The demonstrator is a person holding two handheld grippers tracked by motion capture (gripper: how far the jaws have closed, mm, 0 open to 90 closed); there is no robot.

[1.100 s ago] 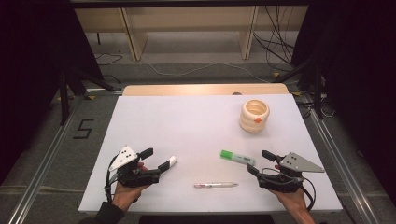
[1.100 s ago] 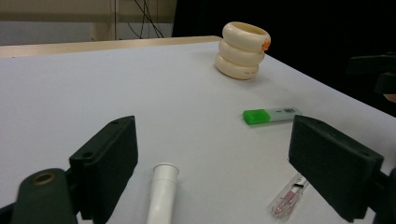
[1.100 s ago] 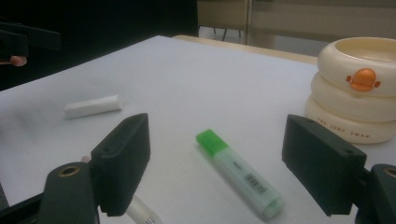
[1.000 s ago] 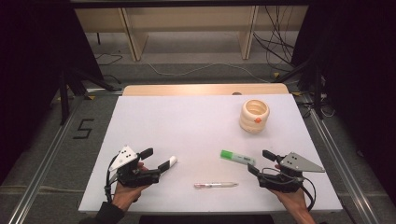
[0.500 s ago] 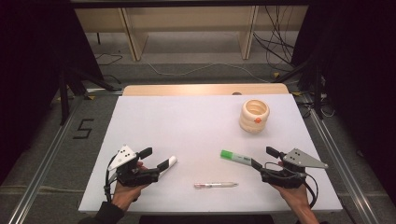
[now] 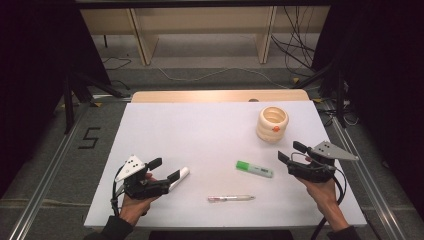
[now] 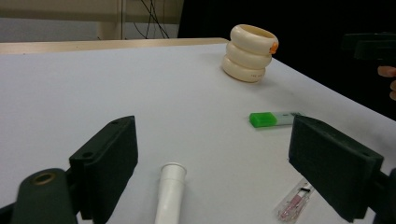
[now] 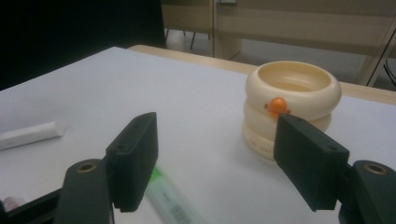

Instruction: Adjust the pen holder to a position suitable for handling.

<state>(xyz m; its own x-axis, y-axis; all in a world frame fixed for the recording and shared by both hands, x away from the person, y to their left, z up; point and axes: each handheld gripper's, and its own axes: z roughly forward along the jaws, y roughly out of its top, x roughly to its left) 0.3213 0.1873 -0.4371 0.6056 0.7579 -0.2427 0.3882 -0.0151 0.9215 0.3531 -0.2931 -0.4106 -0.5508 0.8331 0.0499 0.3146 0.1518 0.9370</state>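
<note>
The white counter (image 6: 200,135) holds everything. A cream ringed cup (image 6: 272,123) with an orange dot stands upright at about 2 o'clock on it. The right gripper (image 6: 289,152) is at 4 o'clock, just past the cup. Its jaws are apart with nothing between them, and they have just been closing a little. The left gripper (image 6: 167,170) is at 8 o'clock, jaws apart, with a white marker (image 6: 179,177) lying on the counter between them, not squeezed. A green highlighter (image 6: 254,169) lies at 5 o'clock, near the right gripper. A thin pink pen (image 6: 231,198) lies at 6 o'clock.
</note>
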